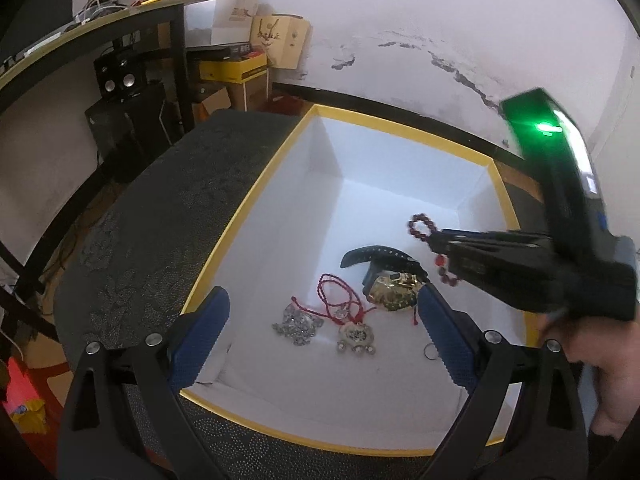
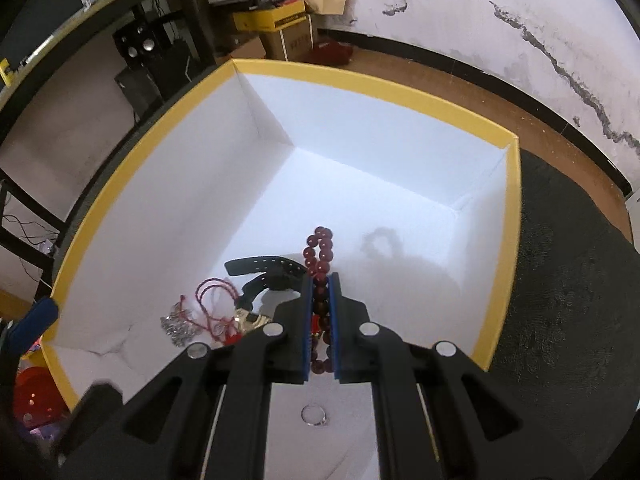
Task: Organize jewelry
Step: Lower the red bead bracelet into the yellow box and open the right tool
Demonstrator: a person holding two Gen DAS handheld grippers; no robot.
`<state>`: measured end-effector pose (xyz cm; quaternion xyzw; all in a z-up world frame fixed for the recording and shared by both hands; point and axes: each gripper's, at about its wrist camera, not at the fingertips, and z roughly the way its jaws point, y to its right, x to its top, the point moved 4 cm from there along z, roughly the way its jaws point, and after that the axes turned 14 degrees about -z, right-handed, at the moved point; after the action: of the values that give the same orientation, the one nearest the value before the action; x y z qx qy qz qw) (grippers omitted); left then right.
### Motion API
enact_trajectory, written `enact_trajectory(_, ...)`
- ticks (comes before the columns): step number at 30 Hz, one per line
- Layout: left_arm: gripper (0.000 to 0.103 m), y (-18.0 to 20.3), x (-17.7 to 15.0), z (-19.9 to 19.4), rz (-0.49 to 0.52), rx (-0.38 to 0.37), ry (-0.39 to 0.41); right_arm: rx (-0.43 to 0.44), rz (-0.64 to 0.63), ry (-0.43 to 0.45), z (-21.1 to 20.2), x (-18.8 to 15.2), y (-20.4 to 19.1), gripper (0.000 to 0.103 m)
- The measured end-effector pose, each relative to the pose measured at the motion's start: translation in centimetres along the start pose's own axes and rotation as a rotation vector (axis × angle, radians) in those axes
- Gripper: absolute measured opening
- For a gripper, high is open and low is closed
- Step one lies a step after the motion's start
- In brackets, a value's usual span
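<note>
White box (image 2: 496, 240): right view alone shows ring (image 2: 315, 416) under bead bracelet (image 2: 320, 252).

Left tool (image 1: 324, 320) spread wide, angled down, right tool (image 2: 320, 280) clamped tight, person's hand (image 1: 600, 392) behind

A cluttered spare room or home storage corner is serving as the workspace here. A white wall (image 1: 420, 40) is showing long cracks and peeling dark patches above a black baseboard (image 2: 460, 60), with wood flooring (image 2: 500, 96) running beneath it. Cardboard boxes (image 1: 280, 40) and a yellow carton (image 1: 234, 70) are piling up in the corner, beside a pair of black desktop speakers (image 1: 120, 76) sitting under a dark-framed desk (image 1: 120, 20) that is carrying cables and loose odds and ends. A dark patterned cloth (image 1: 160, 220) is covering the low surface in front.
</note>
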<state>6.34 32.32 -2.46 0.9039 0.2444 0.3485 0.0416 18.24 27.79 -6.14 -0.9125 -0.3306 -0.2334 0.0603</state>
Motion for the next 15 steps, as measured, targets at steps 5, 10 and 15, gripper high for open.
enact_trajectory(5, 0.093, 0.0, 0.0, -0.1, -0.003, -0.009, 0.001, -0.002, 0.004, 0.008, 0.1, 0.2, 0.0, 0.008)
enact_trajectory(10, 0.093, 0.1, -0.1, -0.3, 0.000, -0.010, 0.004, 0.003, 0.001, 0.003, 0.1, -0.1, -0.1, 0.024)
enact_trajectory(15, 0.093, -0.1, 0.1, -0.4, -0.009, -0.003, 0.014, -0.008, -0.025, 0.079, -2.3, -0.3, -0.5, 0.065)
